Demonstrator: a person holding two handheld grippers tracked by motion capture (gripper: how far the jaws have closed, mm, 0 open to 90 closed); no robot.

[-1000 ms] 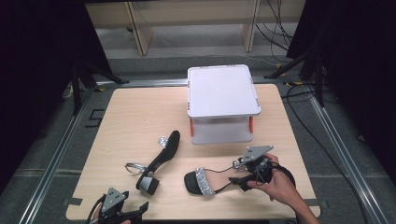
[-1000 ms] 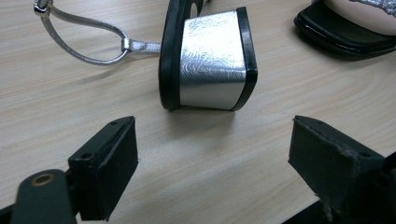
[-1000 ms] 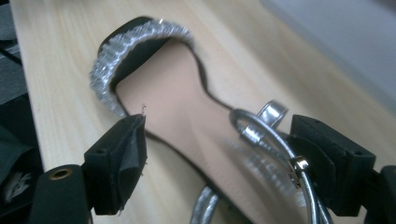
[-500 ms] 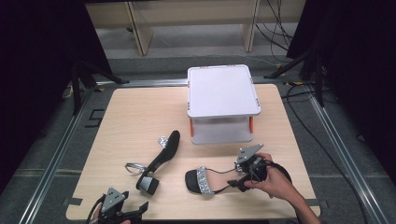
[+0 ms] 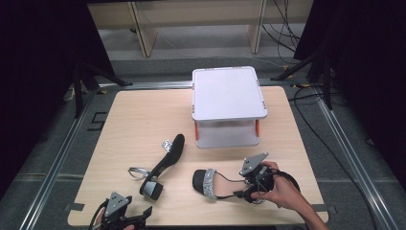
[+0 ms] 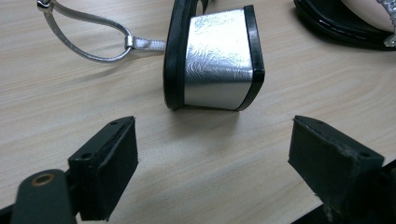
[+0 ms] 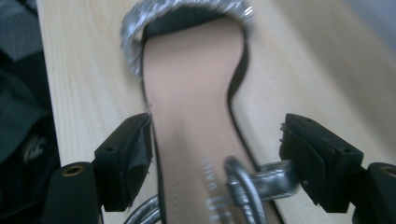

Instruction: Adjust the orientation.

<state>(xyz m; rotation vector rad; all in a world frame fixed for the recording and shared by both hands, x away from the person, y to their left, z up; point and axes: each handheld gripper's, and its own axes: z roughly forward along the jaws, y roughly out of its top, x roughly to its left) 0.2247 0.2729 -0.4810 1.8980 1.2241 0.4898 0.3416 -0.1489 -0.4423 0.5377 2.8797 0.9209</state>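
Two black heeled sandals are on the wooden table. One sandal (image 5: 168, 155) lies on its side, and its silver block heel (image 6: 217, 60) and silver ankle strap (image 6: 88, 32) sit just ahead of my open left gripper (image 6: 217, 140), which touches neither. The left gripper (image 5: 125, 215) is at the table's front edge. The other sandal (image 5: 210, 182) stands upright with a glitter toe strap (image 7: 187, 9) and a tan insole (image 7: 196, 102). My right gripper (image 5: 253, 184) is open, its jaws either side of this sandal's heel end, with the buckle (image 7: 247, 182) between them.
A white two-tier stand (image 5: 229, 93) with orange posts occupies the back middle of the table (image 5: 129, 124). A hand (image 5: 282, 191) holds the right gripper at the front right. Dark floor and metal rails surround the table.
The right gripper has come down and slightly left onto the upright sandal's heel end. The left gripper and the sideways sandal have not moved.
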